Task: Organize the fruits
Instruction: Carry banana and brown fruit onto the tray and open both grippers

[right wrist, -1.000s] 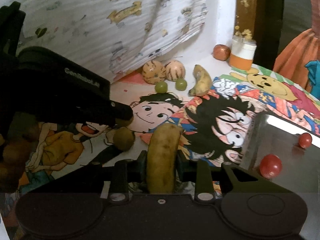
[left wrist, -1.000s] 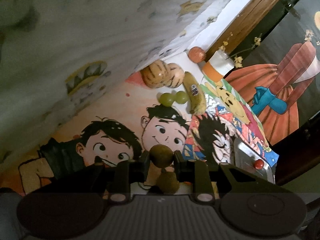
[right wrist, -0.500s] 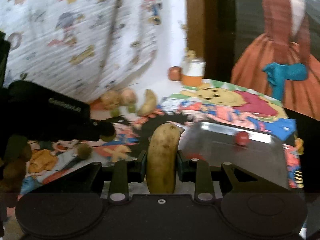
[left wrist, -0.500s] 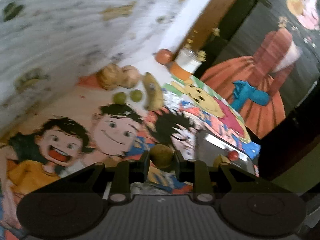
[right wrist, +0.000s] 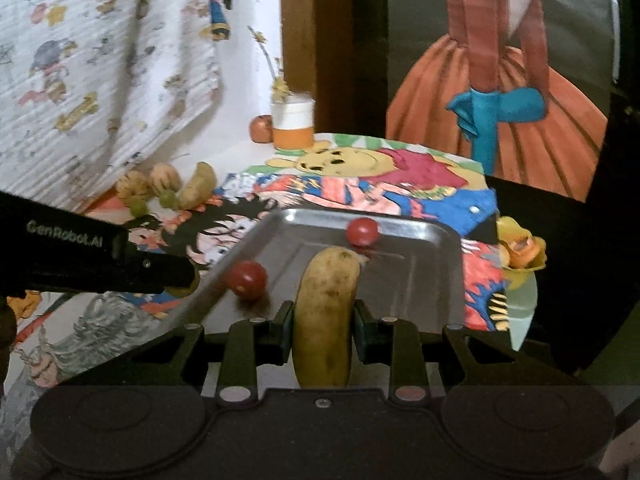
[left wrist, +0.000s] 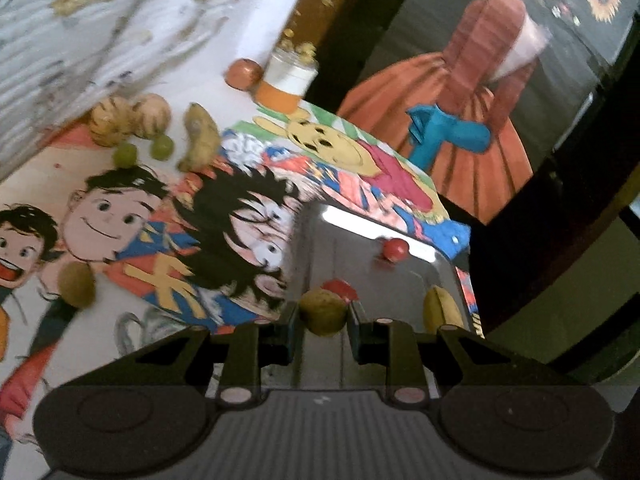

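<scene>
Right wrist view: the right gripper [right wrist: 323, 332] has its jaws clamped on a banana [right wrist: 326, 312], held over the near edge of the metal tray [right wrist: 440, 280], with two tomatoes [right wrist: 362, 231] on the tray at 12 and 10 o'clock of it. In the left wrist view the left gripper [left wrist: 323, 322] is clamped on a small round green-brown fruit [left wrist: 323, 314] over the tray's near left part.

Risks, as a judgement: both grippers converge on one tray, so they could bump each other. The round fruit may roll once released and knock a tomato. The banana, let go at a height, could bounce on the smooth metal or slide off the rim.

Compared with a second ago, both grippers have swung from over the cartoon-printed surface [left wrist: 120, 216] toward the tray, which now fills the lower centre. A second small fruit [left wrist: 76, 284] remains on the surface at 9 o'clock.
</scene>
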Motion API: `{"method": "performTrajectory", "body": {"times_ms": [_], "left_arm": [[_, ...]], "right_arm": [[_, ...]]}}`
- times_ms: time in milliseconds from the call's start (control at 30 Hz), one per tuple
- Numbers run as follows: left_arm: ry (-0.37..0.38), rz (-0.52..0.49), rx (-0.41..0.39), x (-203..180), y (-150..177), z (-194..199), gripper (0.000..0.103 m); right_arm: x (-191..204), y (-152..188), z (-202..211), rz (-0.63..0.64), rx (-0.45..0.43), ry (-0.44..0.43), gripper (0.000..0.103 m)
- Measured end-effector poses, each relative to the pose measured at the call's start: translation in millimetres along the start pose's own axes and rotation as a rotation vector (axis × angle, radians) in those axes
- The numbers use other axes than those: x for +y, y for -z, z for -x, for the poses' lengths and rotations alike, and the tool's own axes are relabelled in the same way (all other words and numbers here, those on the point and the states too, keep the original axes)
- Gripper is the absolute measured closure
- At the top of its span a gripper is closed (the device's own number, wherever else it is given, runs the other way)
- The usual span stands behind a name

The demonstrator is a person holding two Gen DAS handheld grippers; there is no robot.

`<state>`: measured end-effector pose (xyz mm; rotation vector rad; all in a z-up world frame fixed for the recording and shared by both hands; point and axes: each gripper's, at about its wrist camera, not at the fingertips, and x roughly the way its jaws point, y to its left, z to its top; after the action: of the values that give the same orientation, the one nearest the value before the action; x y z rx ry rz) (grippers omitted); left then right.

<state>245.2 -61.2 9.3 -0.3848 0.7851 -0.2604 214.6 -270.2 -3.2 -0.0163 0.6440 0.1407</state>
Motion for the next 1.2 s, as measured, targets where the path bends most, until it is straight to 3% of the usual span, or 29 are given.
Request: {"method": "performTrajectory", "body": {"times_ms": [600,1033,1100,1200], "left_arm": [[-0.018,-0.066,0.080,-20,17,-27,0.075],[-0.016,-0.054,0.084,-18,18,-30,0.074],[-0.014,-0.048,0.089,-17,18,-30,0.066],[-0.003,-0.032,0.093,-17,18,-27,0.062]], "right_arm": [[-12,12,-17,0.006,0.054,0.041,0.071],[-12,13,-18,0.004,0.052,0.031,0.069],[-11,14,-15,0.007,0.045,0.030,0.068],[-9,13,-11,0.016,0.032,0.033,0.064]]}}
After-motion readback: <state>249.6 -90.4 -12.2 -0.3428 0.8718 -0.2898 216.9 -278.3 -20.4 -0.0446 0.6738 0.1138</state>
